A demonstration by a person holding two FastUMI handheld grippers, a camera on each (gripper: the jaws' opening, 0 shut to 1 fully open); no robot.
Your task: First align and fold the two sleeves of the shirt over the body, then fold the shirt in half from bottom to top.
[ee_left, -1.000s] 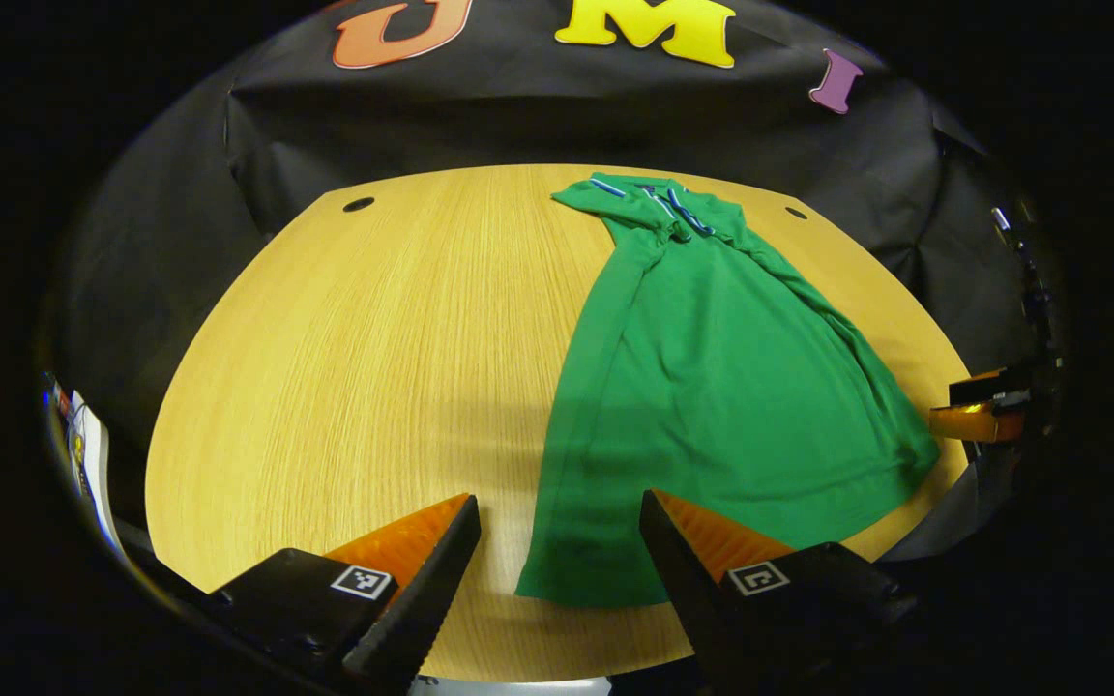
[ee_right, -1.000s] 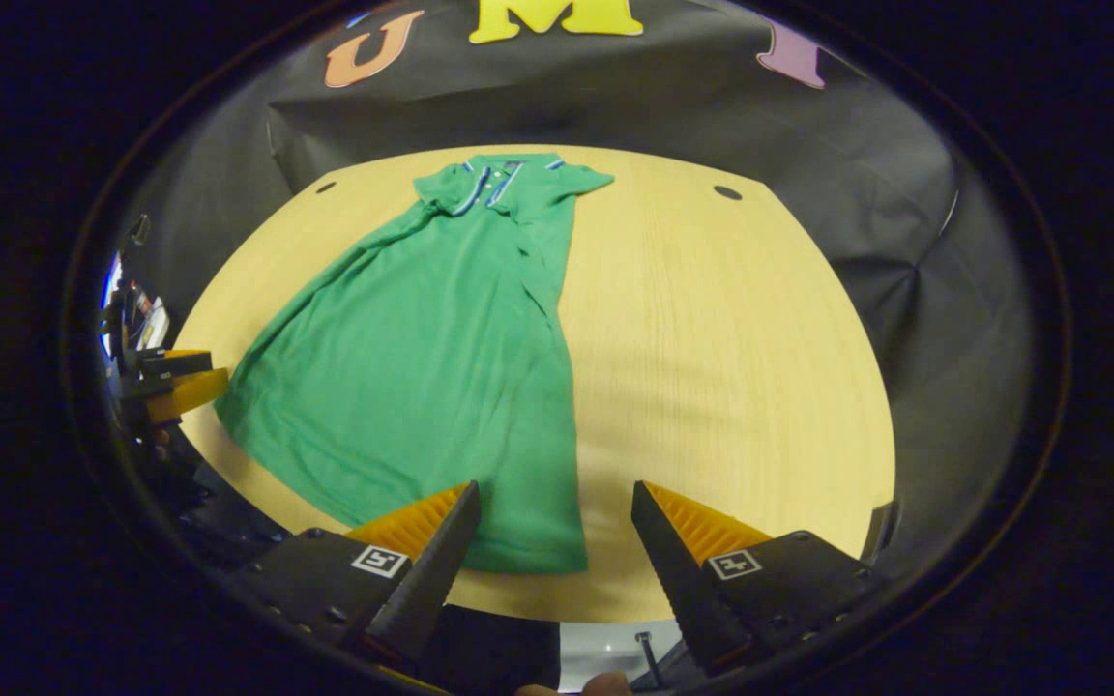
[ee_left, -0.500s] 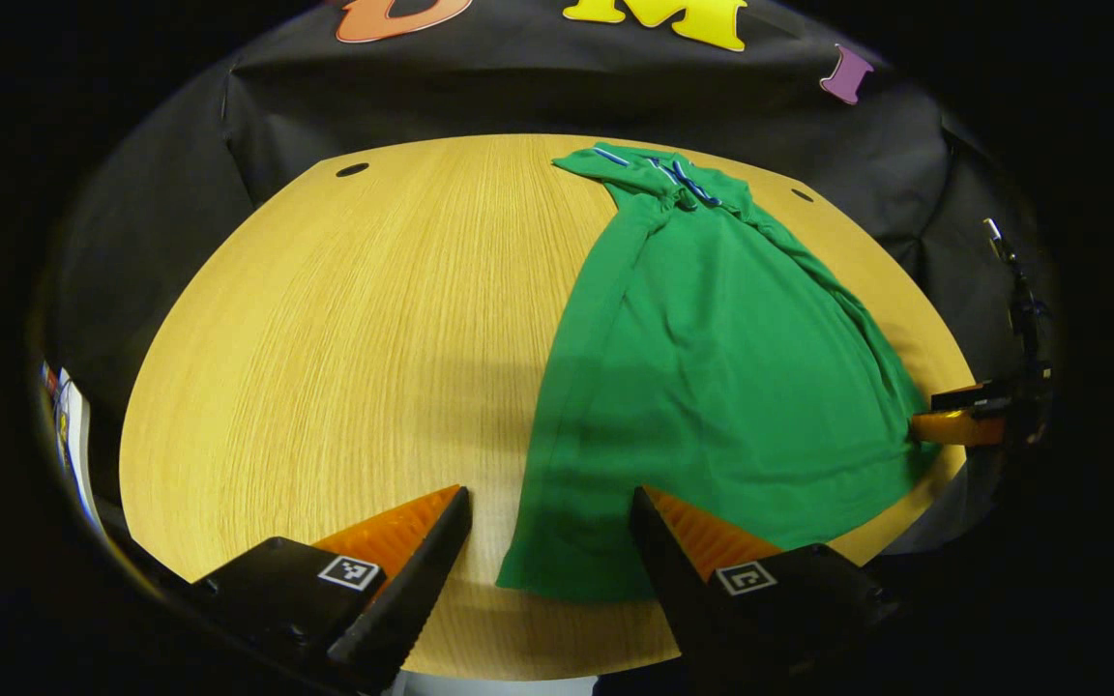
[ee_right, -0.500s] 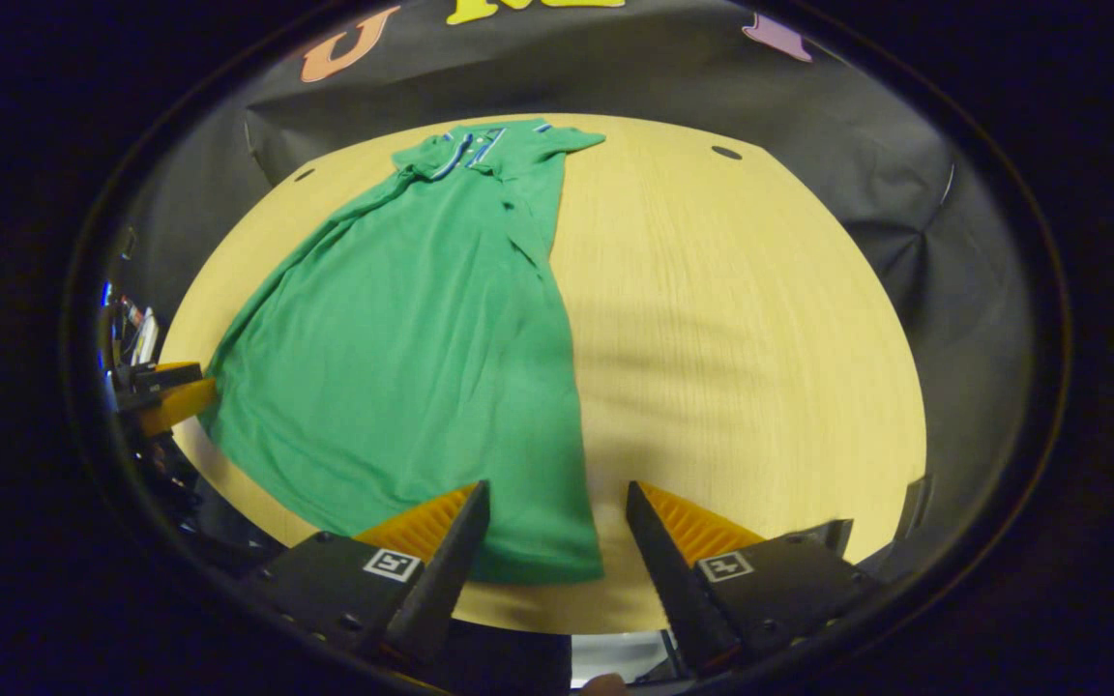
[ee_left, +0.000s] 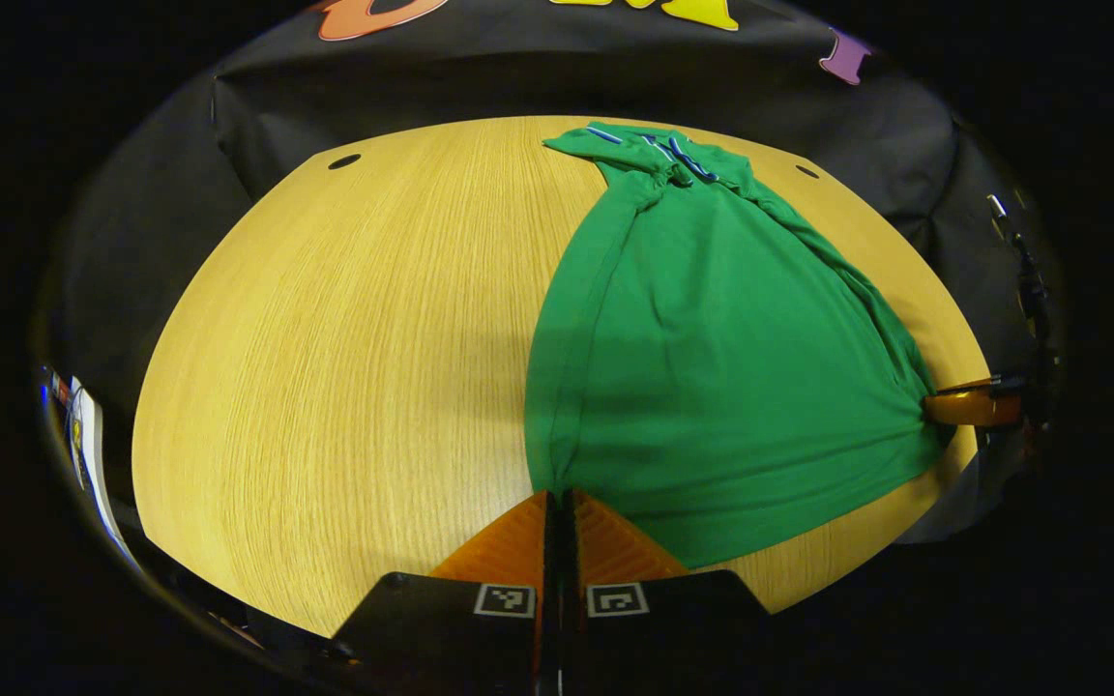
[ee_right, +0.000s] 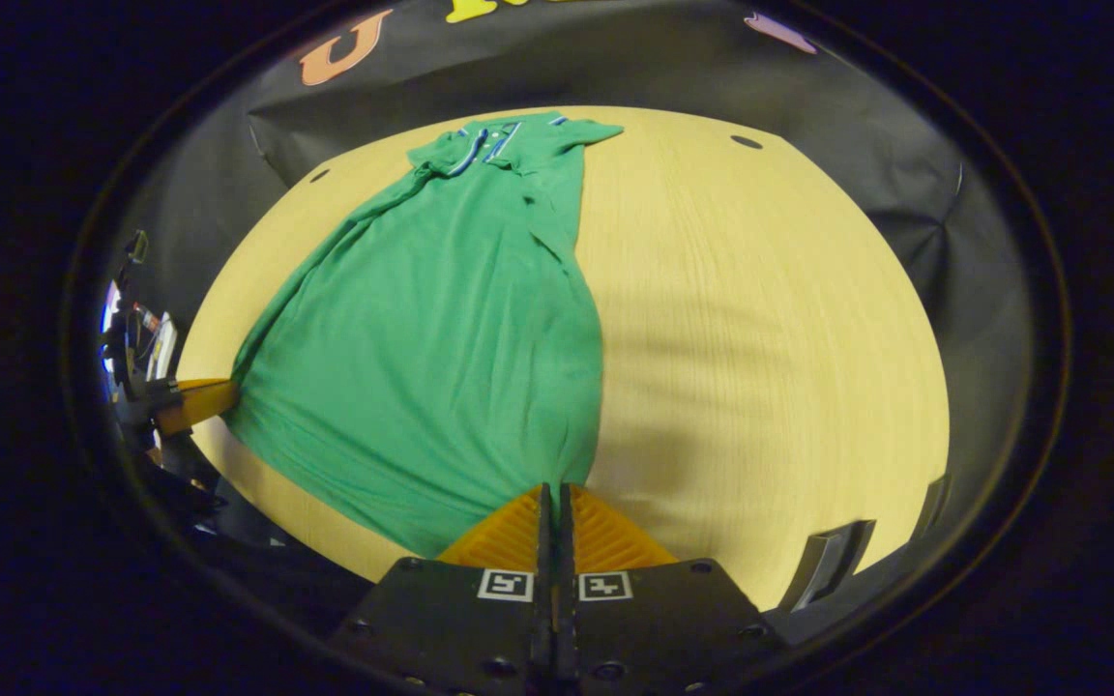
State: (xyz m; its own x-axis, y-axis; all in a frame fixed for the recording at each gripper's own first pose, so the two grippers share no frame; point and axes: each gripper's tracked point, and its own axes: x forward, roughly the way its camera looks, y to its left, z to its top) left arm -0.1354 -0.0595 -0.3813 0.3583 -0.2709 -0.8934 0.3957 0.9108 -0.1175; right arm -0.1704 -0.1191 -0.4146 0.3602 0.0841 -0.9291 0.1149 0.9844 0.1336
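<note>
Both grippers [ee_left: 557,495] [ee_right: 551,488] pinch the shirt [ee_left: 712,358] hem corners, jaws closed on cloth; soft, light fabric will likely sag between them.

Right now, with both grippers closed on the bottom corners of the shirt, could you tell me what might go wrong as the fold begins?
1. The left gripper and right gripper each pinch only a corner of the green shirt, so the thin fabric could slip out on lifting.
2. The hem sags between the corners, so it may land uneven.
3. The sleeves folded near the collar could shift if the body drags across the table.
</note>
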